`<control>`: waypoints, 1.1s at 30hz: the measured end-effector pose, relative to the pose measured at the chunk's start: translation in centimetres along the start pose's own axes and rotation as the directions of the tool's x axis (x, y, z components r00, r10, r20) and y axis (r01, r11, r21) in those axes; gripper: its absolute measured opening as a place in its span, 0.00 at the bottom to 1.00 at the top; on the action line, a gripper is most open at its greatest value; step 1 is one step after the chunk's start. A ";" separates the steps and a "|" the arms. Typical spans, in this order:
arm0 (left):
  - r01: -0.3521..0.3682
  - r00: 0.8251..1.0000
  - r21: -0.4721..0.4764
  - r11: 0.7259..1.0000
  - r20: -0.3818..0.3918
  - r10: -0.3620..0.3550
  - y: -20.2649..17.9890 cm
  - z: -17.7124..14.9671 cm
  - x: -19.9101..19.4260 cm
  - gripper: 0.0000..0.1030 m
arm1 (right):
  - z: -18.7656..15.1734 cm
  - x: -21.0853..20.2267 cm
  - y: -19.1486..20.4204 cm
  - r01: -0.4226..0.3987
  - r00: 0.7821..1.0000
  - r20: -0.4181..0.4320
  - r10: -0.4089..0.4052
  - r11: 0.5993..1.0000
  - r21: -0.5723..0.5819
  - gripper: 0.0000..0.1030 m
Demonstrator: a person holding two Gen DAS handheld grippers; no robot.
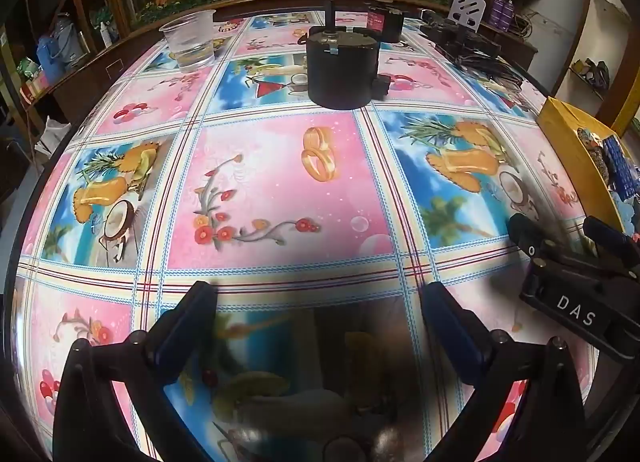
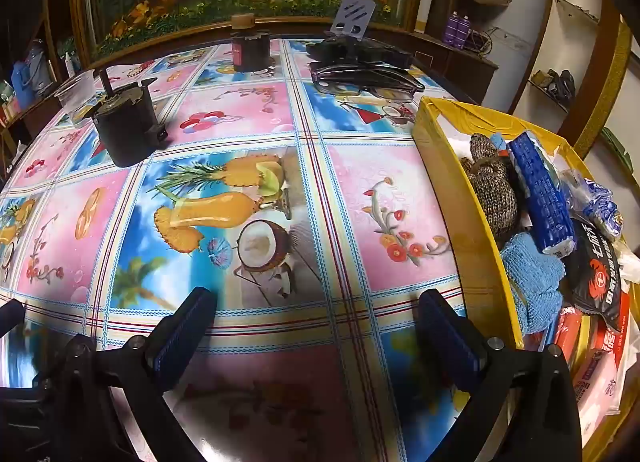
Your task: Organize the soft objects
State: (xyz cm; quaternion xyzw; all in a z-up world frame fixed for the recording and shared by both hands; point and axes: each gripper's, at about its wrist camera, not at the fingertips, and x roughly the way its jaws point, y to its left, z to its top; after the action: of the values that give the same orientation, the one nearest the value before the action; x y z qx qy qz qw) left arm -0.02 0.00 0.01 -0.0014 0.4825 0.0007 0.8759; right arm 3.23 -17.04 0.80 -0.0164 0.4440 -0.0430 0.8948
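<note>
Two hand-held grippers hang over a worktop (image 1: 280,182) covered in a glossy cloth of pink floral and blue tropical-drink squares. The left hand-held gripper (image 1: 320,294) stands released, jaws spread wide with nothing between them, angled down at a pink square near the worktop's near edge. The right hand-held gripper (image 2: 318,302) is likewise released and empty, poised above the near edge beside a yellow box (image 2: 456,198) that sits at the worktop's right edge.

The soft objects lie packed inside that box: a speckled brown knitted item (image 2: 492,186) toward the box's far end, a light blue towel (image 2: 532,282) just in front of it, and a blue wrapped pack (image 2: 540,198) resting slantwise on top of them. A black packet printed with a red crab (image 2: 596,274) and red-and-pink packets (image 2: 596,366) fill the near end of the box.

Toward the worktop's far left corner stands a clear plastic cup (image 1: 190,42). A black cylindrical device (image 1: 342,70) with a short rod on top sits nearer the middle, and a dark jar with a cork lid (image 2: 250,44) stands by the far edge. A pair of glasses (image 2: 368,80) lies near the far right corner, in front of a pile of black gear (image 2: 356,48).
</note>
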 end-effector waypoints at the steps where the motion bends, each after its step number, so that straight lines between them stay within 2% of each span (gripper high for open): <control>1: 0.000 1.000 0.000 1.000 0.000 0.000 0.0 0.0 0.0 1.00 | 0.0 0.0 -0.1 0.000 1.000 0.000 0.000 1.000 0.001 0.99; 6: 0.000 1.000 0.000 1.000 0.001 0.000 0.0 0.0 0.0 1.00 | -0.2 -0.1 0.1 0.012 1.000 0.000 -0.012 1.000 -0.010 0.99; 15: 0.001 1.000 -0.001 1.000 0.004 -0.001 0.0 0.0 0.0 1.00 | 0.0 0.2 -0.9 -0.041 0.999 -0.021 0.042 0.999 0.034 0.99; 33: 0.001 1.000 -0.001 1.000 0.007 -0.001 0.0 0.0 0.0 1.00 | 0.1 0.2 -0.9 -0.043 0.999 -0.022 0.044 0.999 0.032 0.99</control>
State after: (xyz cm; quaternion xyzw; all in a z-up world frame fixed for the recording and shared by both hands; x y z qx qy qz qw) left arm -0.02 -0.04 0.00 -0.0019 0.4796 0.0006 0.8775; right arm 3.33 -17.95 0.74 0.0079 0.4534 -0.0309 0.8907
